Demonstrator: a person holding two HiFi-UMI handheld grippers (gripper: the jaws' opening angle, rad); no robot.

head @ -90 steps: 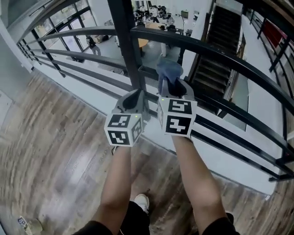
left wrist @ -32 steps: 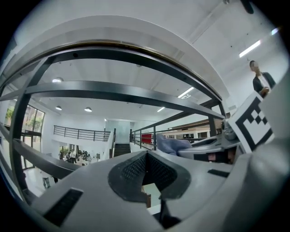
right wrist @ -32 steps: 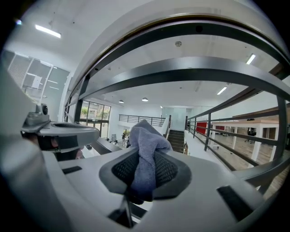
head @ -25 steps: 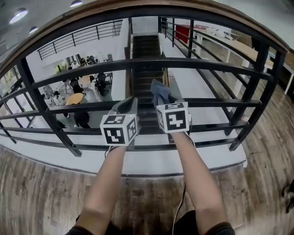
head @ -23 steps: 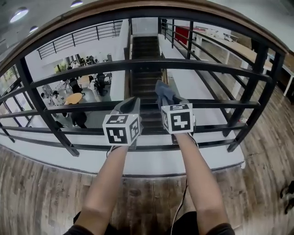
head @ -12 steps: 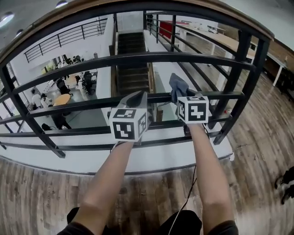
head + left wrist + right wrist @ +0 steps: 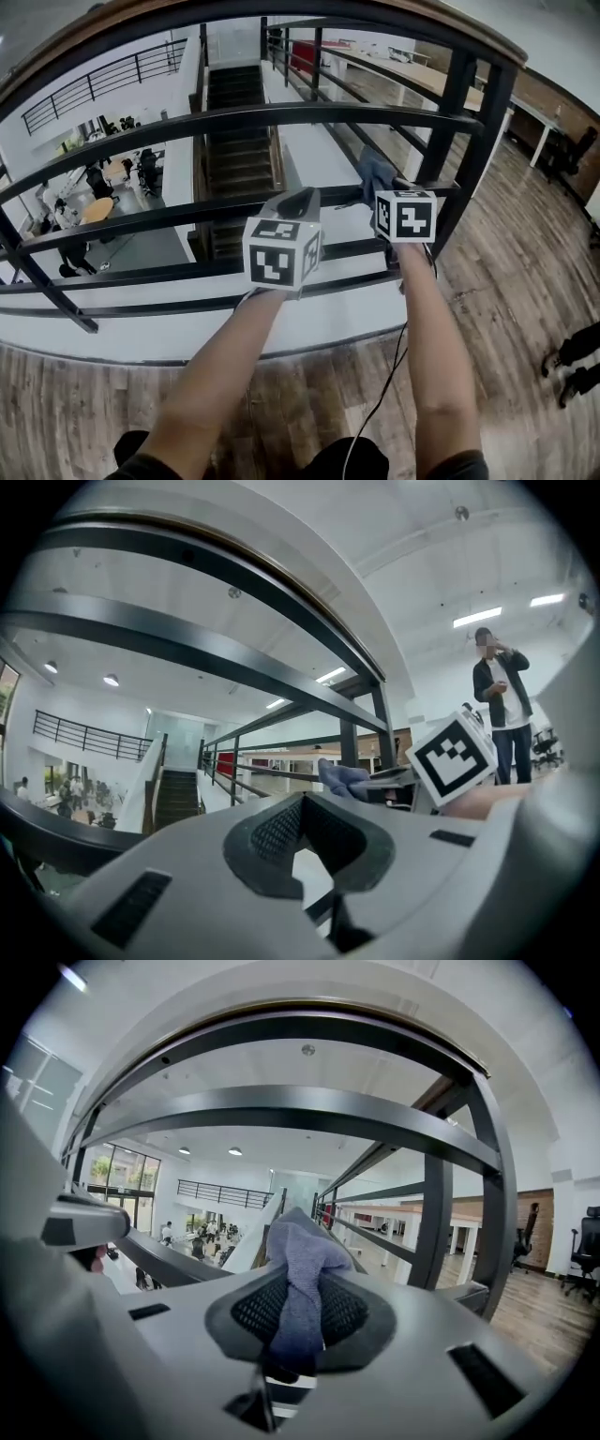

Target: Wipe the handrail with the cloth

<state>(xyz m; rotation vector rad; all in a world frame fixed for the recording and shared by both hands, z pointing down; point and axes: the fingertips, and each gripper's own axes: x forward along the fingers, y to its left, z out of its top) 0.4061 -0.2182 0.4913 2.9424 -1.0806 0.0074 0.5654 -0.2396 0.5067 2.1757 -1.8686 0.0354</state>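
The handrail [image 7: 309, 9] is a wood-topped black rail arching over the railing's horizontal bars; it also runs overhead in the left gripper view [image 7: 234, 569] and the right gripper view [image 7: 309, 1012]. My right gripper [image 7: 380, 187] [image 7: 298, 1335] is shut on a blue-grey cloth [image 7: 375, 172] [image 7: 300, 1269], which sticks up past the jaws, level with a middle bar and well below the handrail. My left gripper [image 7: 302, 199] [image 7: 305, 855] is beside it to the left, shut and empty. The cloth [image 7: 342, 778] shows in the left gripper view too.
A black corner post [image 7: 473, 141] stands just right of the right gripper. Beyond the bars a staircase [image 7: 234, 122] drops to a lower hall with people. Wood floor [image 7: 506, 272] lies to the right, with a person's feet [image 7: 572, 361]. Another person [image 7: 506, 705] stands to my right.
The view and both grippers have shifted right along the railing, towards the corner post. The right gripper still holds the cloth; the left stays shut.
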